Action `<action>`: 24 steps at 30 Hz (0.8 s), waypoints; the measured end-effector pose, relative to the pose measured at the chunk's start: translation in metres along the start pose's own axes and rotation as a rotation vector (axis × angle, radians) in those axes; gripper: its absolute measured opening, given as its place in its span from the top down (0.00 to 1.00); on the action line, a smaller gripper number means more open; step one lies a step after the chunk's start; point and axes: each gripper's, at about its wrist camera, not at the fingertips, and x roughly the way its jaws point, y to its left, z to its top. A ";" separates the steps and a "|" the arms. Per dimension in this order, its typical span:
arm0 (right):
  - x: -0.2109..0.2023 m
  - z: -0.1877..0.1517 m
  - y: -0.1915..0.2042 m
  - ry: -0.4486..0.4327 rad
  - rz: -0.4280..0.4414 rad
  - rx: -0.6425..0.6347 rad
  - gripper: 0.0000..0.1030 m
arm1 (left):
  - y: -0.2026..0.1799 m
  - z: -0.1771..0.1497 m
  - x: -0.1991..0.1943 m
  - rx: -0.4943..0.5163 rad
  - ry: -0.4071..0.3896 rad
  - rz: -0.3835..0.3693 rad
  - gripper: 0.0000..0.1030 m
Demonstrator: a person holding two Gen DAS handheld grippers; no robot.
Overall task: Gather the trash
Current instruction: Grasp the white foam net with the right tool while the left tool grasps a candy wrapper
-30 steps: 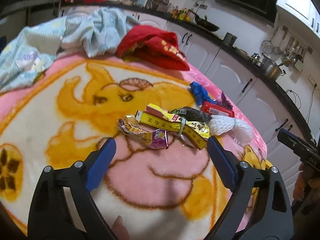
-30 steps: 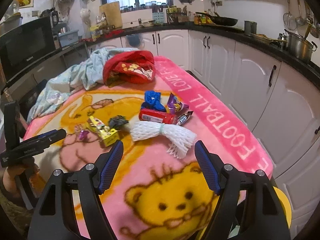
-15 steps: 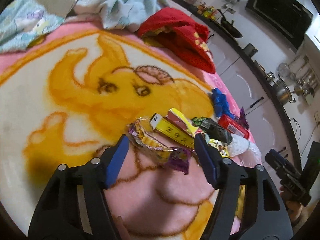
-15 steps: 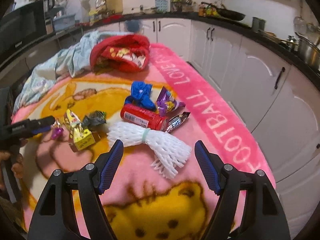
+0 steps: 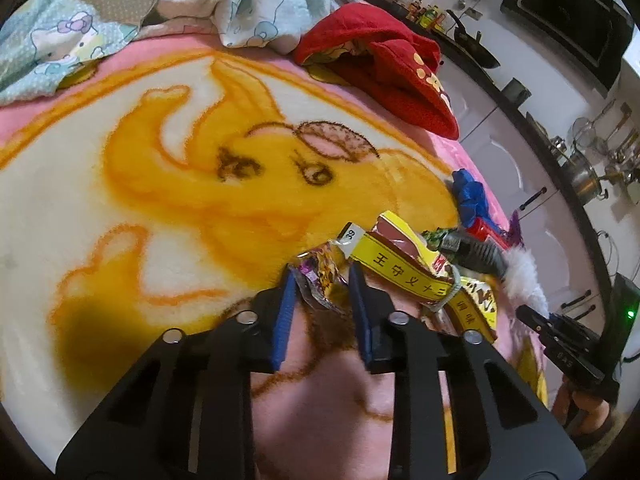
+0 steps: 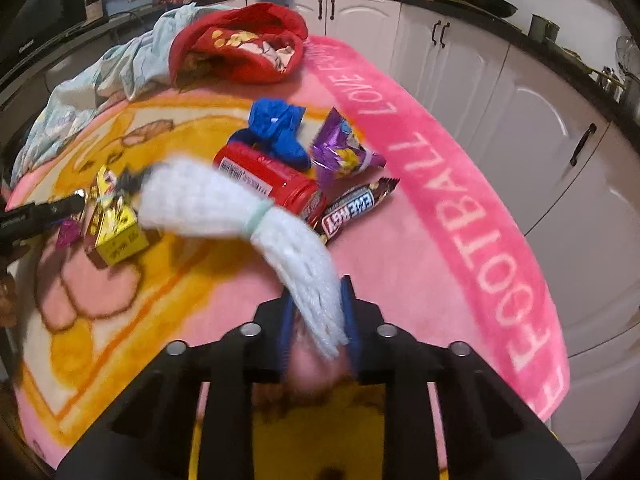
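- The left gripper (image 5: 322,286) points down at a pink and yellow cartoon blanket (image 5: 168,208); its jaws have just been closing and now pinch a crumpled purple and gold wrapper (image 5: 320,276) between the blue pads; the wrapper's far end lies on the blanket just beside a yellow carton (image 5: 404,276) with dark characters along its side.
- The right gripper (image 6: 318,316) has also just been closing; its jaws clamp the frayed end of a white foam net sleeve (image 6: 240,204), which is tied round its middle with a pale green band; the rest of the sleeve stretches away up and to the left, blurred, over the other litter.
- Behind the sleeve lie a red canister (image 6: 268,180) on its side, a blue crumpled wrapper (image 6: 280,128) touching its far side, a purple snack packet (image 6: 344,152) just to the right, and a brown chocolate bar wrapper (image 6: 352,208) touching the canister's near end.
- In the right wrist view the yellow carton (image 6: 116,232) stands left of the sleeve, with the tip of the left gripper (image 6: 40,212) beside it at the frame's edge.
- In the left wrist view the right gripper (image 5: 560,344) shows at the far right edge, the white sleeve (image 5: 524,280) running toward it.
- A red cloth (image 6: 240,44) and a pale blue patterned cloth (image 5: 120,16) lie bunched at the far end of the blanket; white kitchen cabinets (image 6: 520,100) under a dark counter run behind.
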 end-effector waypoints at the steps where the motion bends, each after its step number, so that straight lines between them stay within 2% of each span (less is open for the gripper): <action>1: -0.002 -0.003 0.001 -0.004 -0.003 -0.008 0.83 | 0.000 -0.001 0.000 0.011 0.000 0.010 0.88; 8: -0.021 -0.017 0.006 -0.025 0.013 -0.031 0.85 | -0.005 -0.008 -0.005 0.080 -0.006 0.036 0.94; 13: -0.030 -0.028 0.013 -0.028 0.017 -0.044 0.85 | -0.008 -0.019 -0.011 0.114 -0.006 0.026 0.95; 19: -0.041 -0.041 0.020 -0.040 0.004 -0.042 0.86 | -0.015 -0.034 -0.021 0.151 -0.001 0.014 0.96; 24: -0.056 -0.048 0.029 -0.084 -0.029 -0.059 0.86 | -0.024 -0.047 -0.031 0.189 -0.005 0.006 0.96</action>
